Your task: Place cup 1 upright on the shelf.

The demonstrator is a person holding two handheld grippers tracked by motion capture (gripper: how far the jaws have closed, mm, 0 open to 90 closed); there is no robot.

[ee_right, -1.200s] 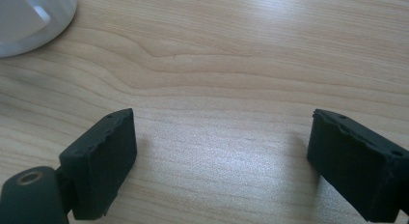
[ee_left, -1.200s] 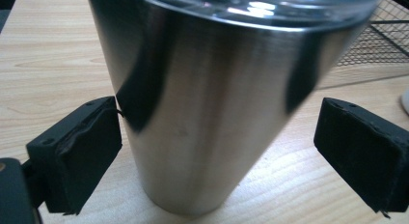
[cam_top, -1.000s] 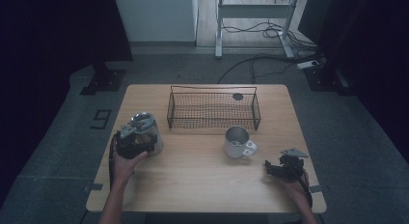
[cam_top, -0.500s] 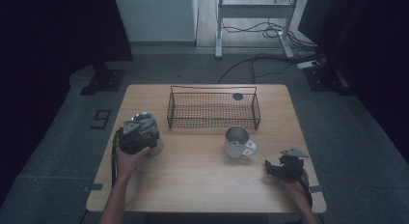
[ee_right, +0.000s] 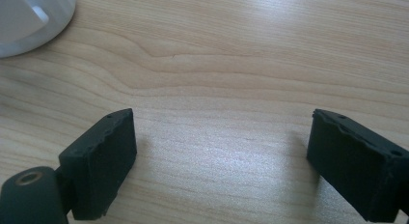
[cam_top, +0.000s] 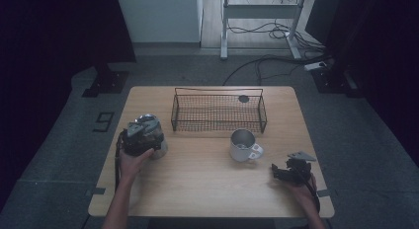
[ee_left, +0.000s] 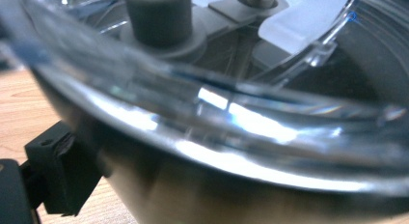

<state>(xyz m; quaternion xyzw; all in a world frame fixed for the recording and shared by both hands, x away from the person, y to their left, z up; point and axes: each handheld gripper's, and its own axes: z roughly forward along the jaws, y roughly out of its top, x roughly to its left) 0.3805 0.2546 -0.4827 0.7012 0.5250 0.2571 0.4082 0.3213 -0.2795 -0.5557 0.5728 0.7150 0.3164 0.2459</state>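
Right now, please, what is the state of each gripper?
Left gripper: at the shiny metal pot with a clear glass lid; jaw state cannot be told.
Right gripper: open, holding nothing.

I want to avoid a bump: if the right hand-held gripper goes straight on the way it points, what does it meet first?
Probably the white mug; the right hand-held gripper has bare table ahead, with the mug at the upper left.

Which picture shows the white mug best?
The high view: the whole mug stands on the table before the wire basket, handle toward the right gripper. The right gripper view catches just its white edge; the left gripper view faces something shiny.
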